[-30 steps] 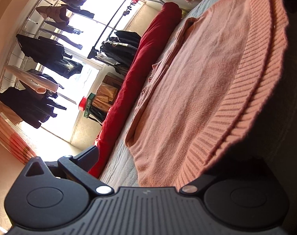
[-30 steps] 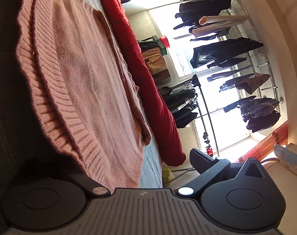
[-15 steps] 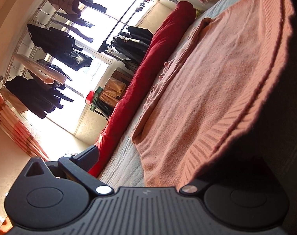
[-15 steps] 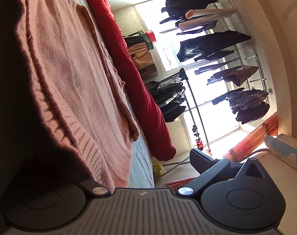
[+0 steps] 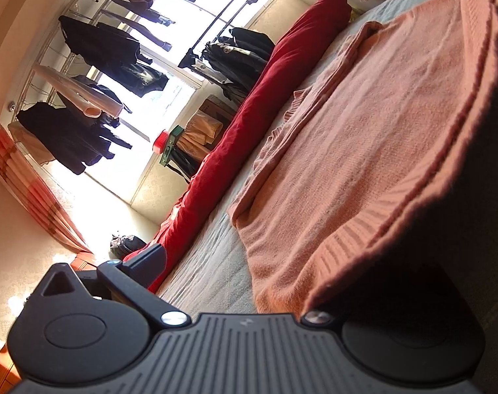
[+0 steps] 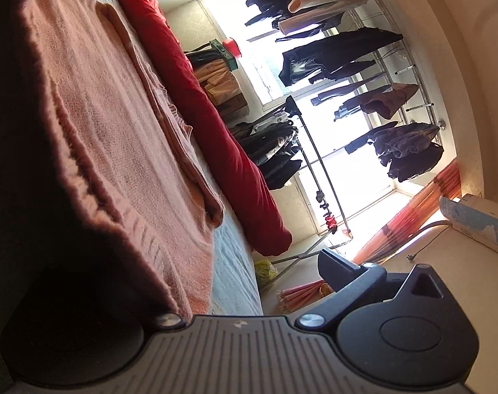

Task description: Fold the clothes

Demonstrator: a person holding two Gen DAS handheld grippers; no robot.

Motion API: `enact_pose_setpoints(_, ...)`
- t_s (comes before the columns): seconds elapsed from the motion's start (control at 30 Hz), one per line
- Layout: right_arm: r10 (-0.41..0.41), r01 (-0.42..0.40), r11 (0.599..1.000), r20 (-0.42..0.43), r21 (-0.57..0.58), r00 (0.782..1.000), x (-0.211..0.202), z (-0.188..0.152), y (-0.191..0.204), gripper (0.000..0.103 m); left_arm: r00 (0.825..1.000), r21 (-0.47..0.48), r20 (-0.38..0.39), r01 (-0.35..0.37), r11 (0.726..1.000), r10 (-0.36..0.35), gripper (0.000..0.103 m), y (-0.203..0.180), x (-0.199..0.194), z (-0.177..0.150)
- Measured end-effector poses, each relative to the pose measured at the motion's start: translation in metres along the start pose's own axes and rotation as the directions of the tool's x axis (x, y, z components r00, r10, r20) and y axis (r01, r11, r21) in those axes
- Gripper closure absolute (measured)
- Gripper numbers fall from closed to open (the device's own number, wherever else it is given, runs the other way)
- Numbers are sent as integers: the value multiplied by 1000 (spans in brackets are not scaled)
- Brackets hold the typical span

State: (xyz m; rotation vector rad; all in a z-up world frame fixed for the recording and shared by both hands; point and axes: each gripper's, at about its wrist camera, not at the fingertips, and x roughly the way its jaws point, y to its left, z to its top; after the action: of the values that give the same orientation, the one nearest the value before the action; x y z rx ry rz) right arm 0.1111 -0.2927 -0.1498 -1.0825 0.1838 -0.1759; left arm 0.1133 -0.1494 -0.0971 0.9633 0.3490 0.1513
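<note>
Sweater (image 5: 363,151): salmon knit on the bed (image 5: 212,262), ribbed hem raised off the near edge.
Your left gripper (image 5: 245,282): gripping one hem corner.
Your right gripper (image 6: 239,279): gripping the other.
Progress: sleeves tucked in; hem-to-collar fold remains.

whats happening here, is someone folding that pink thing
Yes. A person holding a gripper in each hand is folding a pink knitted sweater spread on a grey bed cover. Its ribbed hem is lifted at both grippers, one finger of each hidden under the fabric, so the grip itself cannot be confirmed. A long red bolster lies along the far side of the bed.
</note>
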Motion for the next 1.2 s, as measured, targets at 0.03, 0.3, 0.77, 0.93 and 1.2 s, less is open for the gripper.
enact_pose_setpoints(0.03, 5, -5, 1000, 4, -9, 1000, 0, 0, 2, 0, 1000, 14, 1, 9, 1000, -9, 0, -2, 0, 0)
enact_pose_setpoints(0.3, 25, -24, 999, 37, -25, 999, -4, 2, 4, 0, 999, 40, 19, 35, 999, -36, 0, -4, 2, 6)
enact_pose_setpoints(0.77, -80, 78, 996, 35, 46, 996, 3, 7, -15, 0, 999, -36, 30, -20, 999, 21, 0, 19, 6, 12)
enact_pose_setpoints(0.93, -103, 102, 994, 48, 35, 993, 16, 15, -21, 0, 998, -35, 43, -44, 998, 45, 0, 27, 15, 20)
enact_pose_setpoints(1.2, -115, 114, 993, 57, 20, 992, 45, 27, -27, 0, 998, -44, 41, -52, 998, 54, 0, 38, 36, 31)
